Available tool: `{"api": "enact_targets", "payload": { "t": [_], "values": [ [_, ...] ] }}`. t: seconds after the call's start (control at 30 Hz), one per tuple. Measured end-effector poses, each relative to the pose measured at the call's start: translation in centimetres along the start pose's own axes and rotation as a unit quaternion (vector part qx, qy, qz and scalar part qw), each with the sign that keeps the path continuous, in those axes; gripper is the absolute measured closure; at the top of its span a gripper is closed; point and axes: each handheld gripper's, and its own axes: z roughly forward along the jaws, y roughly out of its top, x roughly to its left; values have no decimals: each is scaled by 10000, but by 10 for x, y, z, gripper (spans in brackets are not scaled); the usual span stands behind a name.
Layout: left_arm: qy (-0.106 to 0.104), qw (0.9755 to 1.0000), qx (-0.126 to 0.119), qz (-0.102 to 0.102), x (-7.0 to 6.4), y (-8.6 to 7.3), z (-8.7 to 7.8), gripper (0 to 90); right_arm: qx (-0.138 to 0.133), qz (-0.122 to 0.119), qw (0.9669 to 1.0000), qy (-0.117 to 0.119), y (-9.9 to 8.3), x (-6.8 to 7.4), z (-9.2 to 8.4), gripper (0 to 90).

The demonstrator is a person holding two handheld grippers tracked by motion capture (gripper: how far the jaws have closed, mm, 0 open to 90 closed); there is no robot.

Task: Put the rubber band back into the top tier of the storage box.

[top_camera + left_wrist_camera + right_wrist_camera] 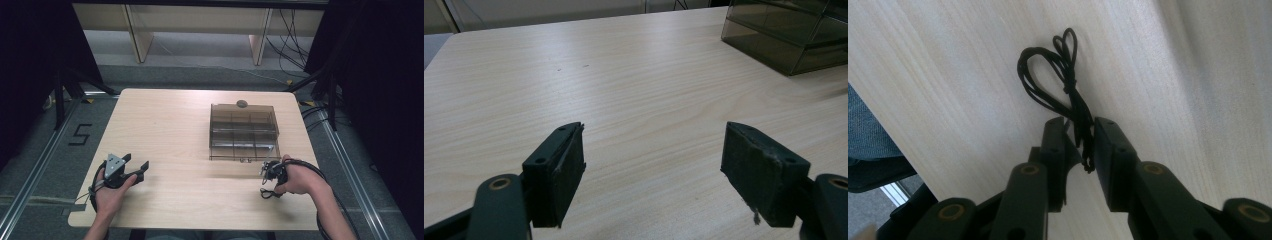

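R gripper (1079, 145): jaws nearly closed round a thin black looped cord bundle (1055, 65) lying on the pale wood table (948, 75), near its front-right. L gripper (654, 165): jaws wide apart, nothing between.

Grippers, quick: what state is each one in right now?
Left gripper: open, nothing between the jaws.
Right gripper: closed on the black cord bundle.

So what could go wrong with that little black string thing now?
The thin black cord bundle sits between the right gripper jaws, which look barely closed on it, so it might slip out when lifted. Its loose loops could snag on the smoky plastic box close by. The left gripper rests open, too far away to help.
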Motion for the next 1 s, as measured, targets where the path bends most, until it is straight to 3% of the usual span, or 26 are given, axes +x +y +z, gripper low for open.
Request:
{"api": "enact_targets", "payload": {
  "t": [0.17,0.3,0.67,0.7,0.83,1.0],
  "values": [
    [-5,10000,3,2,0,0,0,248,31,4,10000,-44,0,0,0,842],
    [16,10000,11,-9,0,0,-1,248,66,128,9999,83,0,1,1,885],
    [5,10000,5,-10,1,0,-1,248,62,140,9997,178,-1,2,-4,891],
    [6,10000,5,-12,0,0,0,248,100,241,9995,175,-1,4,-6,891],
    [2,10000,5,-13,0,0,0,248,69,131,9997,218,-1,2,-9,891],
    [0,10000,7,-13,0,0,0,248,72,186,9995,247,-1,3,-13,891]
  ]
}}
